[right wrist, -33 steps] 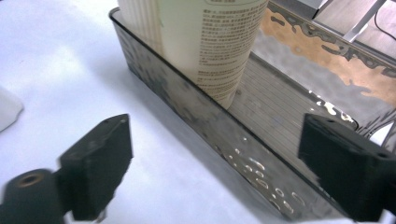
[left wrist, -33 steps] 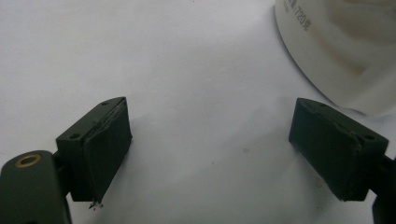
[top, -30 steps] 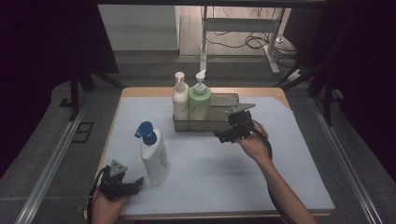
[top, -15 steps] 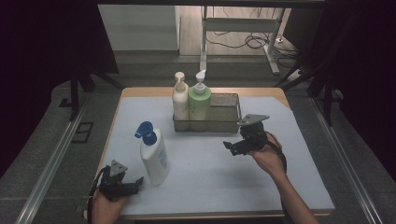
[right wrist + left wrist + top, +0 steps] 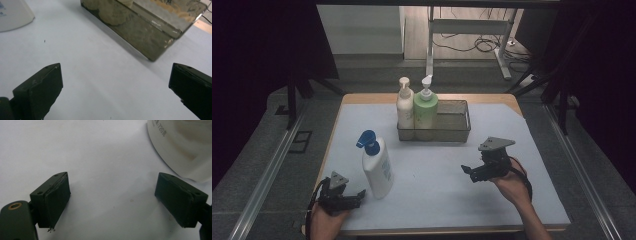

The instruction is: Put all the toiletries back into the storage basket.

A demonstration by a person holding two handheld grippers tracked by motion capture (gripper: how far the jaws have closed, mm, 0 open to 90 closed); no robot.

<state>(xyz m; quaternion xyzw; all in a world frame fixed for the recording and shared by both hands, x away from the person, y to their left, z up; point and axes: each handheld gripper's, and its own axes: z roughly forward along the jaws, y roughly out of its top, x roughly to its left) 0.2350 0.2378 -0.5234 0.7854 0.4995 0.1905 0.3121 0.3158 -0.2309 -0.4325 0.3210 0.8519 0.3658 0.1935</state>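
Observation:
A white bottle with a blue pump [image 5: 377, 167] stands upright at the front left of the white table mat [image 5: 432, 200]. My left gripper [image 5: 358, 195] rests low just left of its base, open and empty; the left gripper view has the bottle's base [image 5: 180, 147] past the right jaw of the left gripper [image 5: 112, 202]. A wire basket [image 5: 451, 121] at the back holds a cream pump bottle [image 5: 404, 107] and a green pump bottle [image 5: 425, 111] in its left half. My right gripper [image 5: 468, 173] hovers open and empty in front of the basket, at the right.
The basket's right half has no bottle in it. In the right gripper view, the basket's near corner [image 5: 150, 47] lies ahead of the right gripper [image 5: 115, 92], with the white bottle's base [image 5: 12, 12] at the far left. Bare mat lies between the two hands.
My right gripper has drawn back from the basket's right end toward the person and down, still open. The left gripper and all the bottles have stayed put.

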